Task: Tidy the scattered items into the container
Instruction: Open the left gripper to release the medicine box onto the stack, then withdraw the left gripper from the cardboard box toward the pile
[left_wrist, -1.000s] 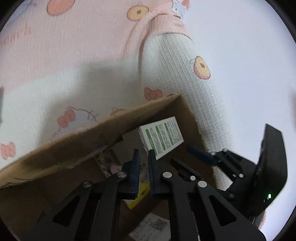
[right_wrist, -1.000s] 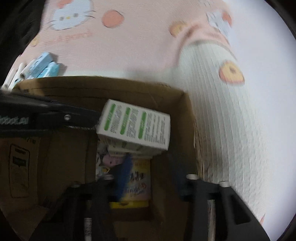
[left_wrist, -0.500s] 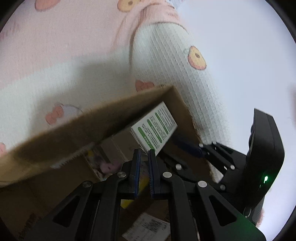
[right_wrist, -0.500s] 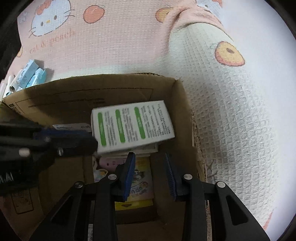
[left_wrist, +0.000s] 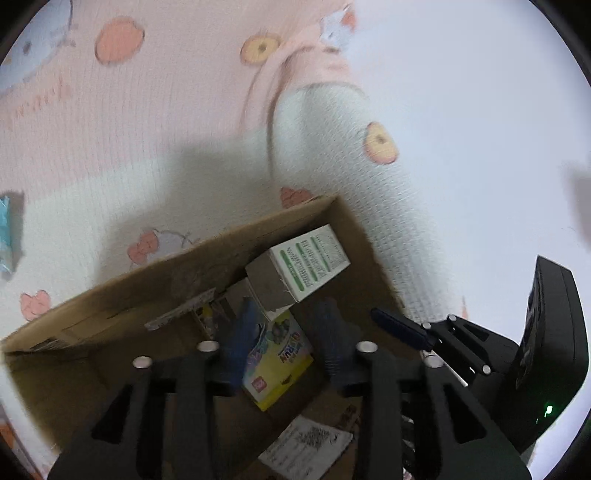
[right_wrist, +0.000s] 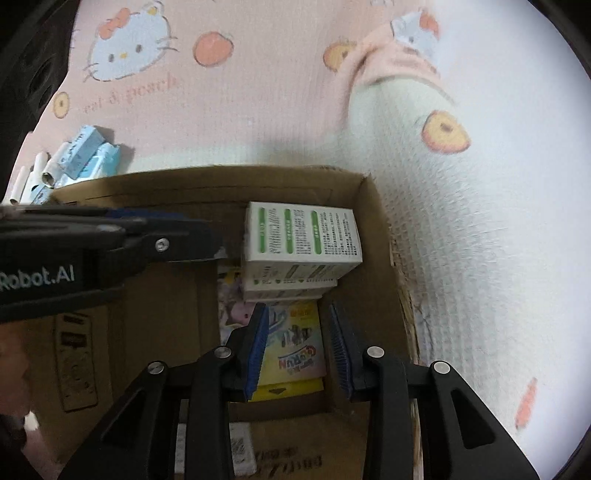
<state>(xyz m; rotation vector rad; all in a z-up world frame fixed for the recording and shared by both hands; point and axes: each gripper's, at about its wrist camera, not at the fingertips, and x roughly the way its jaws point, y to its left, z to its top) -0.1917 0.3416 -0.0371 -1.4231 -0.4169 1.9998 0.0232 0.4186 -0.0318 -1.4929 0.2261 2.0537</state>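
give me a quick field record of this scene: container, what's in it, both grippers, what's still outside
container: cardboard box on a pink cartoon-print blanket
contents: white and green carton on top of the stack, yellow packet below
left gripper: fingers apart, empty, over the box
right gripper: fingers apart, empty, over the yellow packet
outside: light blue packs and white tubes beyond the box's far wall

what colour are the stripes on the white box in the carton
Green stripes on the white box, each heading a block of black print; clearest in the right wrist view.
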